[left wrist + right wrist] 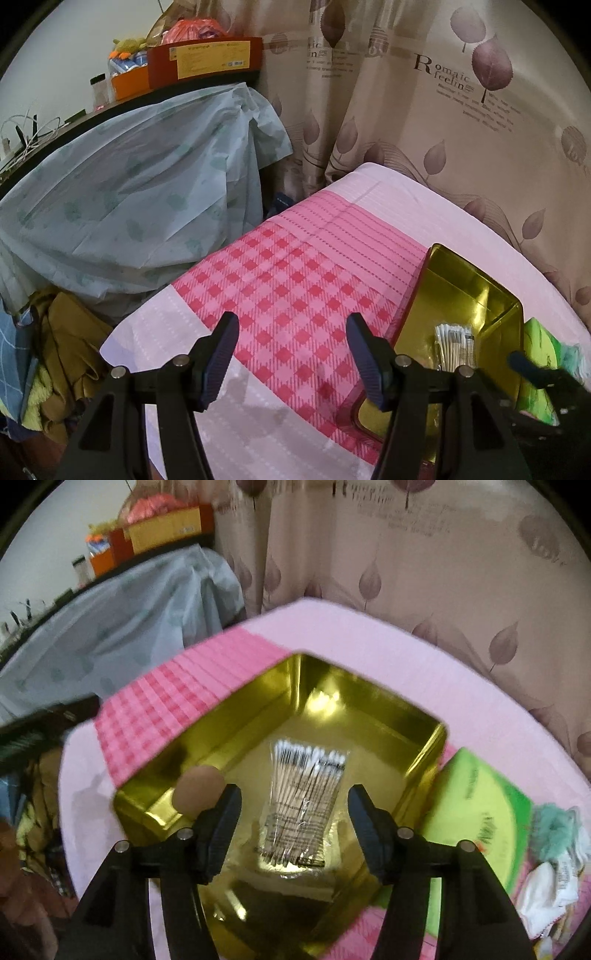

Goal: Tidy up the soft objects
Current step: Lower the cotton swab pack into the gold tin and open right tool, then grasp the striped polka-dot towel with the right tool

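Observation:
A gold tin box [258,716] stands open on the pink checked bedcover [288,273], and a clear packet of cotton swabs [306,797] lies on its floor. My right gripper [294,792] hovers over the tin, open, the swab packet below the gap. A round brown pad [199,788] sits right at its left fingertip; I cannot tell if they touch. My left gripper [291,321] is open above the bare checked cloth, left of the tin [476,273]. A green packet [476,812], a mint fluffy item [554,830] and a white cloth [546,890] lie right of the tin.
A pale blue plastic sheet [129,206] drapes furniture to the left, with boxes [207,59] on the shelf above. A leaf-print curtain [406,110] hangs behind the bed. Crumpled clothes [62,350] pile up beside the bed's left corner.

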Demonstrator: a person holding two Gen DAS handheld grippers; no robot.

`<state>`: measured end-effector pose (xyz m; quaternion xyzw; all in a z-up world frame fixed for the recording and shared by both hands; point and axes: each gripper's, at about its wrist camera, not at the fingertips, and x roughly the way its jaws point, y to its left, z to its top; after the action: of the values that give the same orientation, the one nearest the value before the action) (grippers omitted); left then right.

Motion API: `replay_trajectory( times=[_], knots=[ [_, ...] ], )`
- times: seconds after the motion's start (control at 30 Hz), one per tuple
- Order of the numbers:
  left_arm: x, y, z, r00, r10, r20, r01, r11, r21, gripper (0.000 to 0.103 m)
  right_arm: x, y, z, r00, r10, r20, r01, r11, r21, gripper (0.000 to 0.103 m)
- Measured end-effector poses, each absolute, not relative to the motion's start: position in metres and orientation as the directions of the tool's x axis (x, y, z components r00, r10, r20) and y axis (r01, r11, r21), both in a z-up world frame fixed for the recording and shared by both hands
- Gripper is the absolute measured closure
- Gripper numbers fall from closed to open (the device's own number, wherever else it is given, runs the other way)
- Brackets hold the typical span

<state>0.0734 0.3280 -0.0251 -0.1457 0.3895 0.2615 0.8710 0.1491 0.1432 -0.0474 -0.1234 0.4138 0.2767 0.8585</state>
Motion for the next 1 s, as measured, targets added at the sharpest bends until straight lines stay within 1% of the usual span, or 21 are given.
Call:
replay_trajectory(
  times=[0.13,0.23,0.33,0.43,0.63,0.77,1.0],
  knots=[
    [0.074,0.324,-0.024,0.565,0.345,-0.75,-0.557,0.83,-0.038,0.041,0.136,0.108,-0.019,0.568,0.384,-0.728,-0.547,0.837,0.015,0.04],
    [0.075,0.32,-0.024,0.568,0.338,-0.75,-0.542,0.839,-0.032,0.041,0.132,0.075,-0.006,0.612,0.362,-0.703,-0.505,0.863,0.005,0.039],
    [0.076,0.316,-0.023,0.572,0.34,-0.747,-0.533,0.846,-0.023,0.041,0.133,0.029,0.001,0.657,0.305,-0.689,-0.436,0.9,-0.018,0.038],
    [0.076,0.312,-0.023,0.576,0.336,-0.745,-0.522,0.853,-0.019,0.041,0.138,-0.029,0.002,0.691,0.215,-0.69,-0.329,0.944,-0.034,0.038],
    [0.079,0.303,-0.023,0.583,0.329,-0.743,-0.49,0.871,0.002,0.041,0.144,-0.132,-0.017,0.695,0.066,-0.716,-0.139,0.989,-0.043,0.036],
    [0.082,0.297,-0.023,0.584,0.338,-0.738,-0.477,0.879,0.024,0.041,0.141,-0.18,-0.039,0.665,-0.004,-0.747,-0.073,0.995,-0.07,0.035],
    [0.083,0.283,-0.021,0.612,0.329,-0.719,-0.427,0.903,0.05,0.041,0.148,-0.232,-0.074,0.616,-0.018,-0.787,0.013,1.0,-0.013,0.035]
  ],
)
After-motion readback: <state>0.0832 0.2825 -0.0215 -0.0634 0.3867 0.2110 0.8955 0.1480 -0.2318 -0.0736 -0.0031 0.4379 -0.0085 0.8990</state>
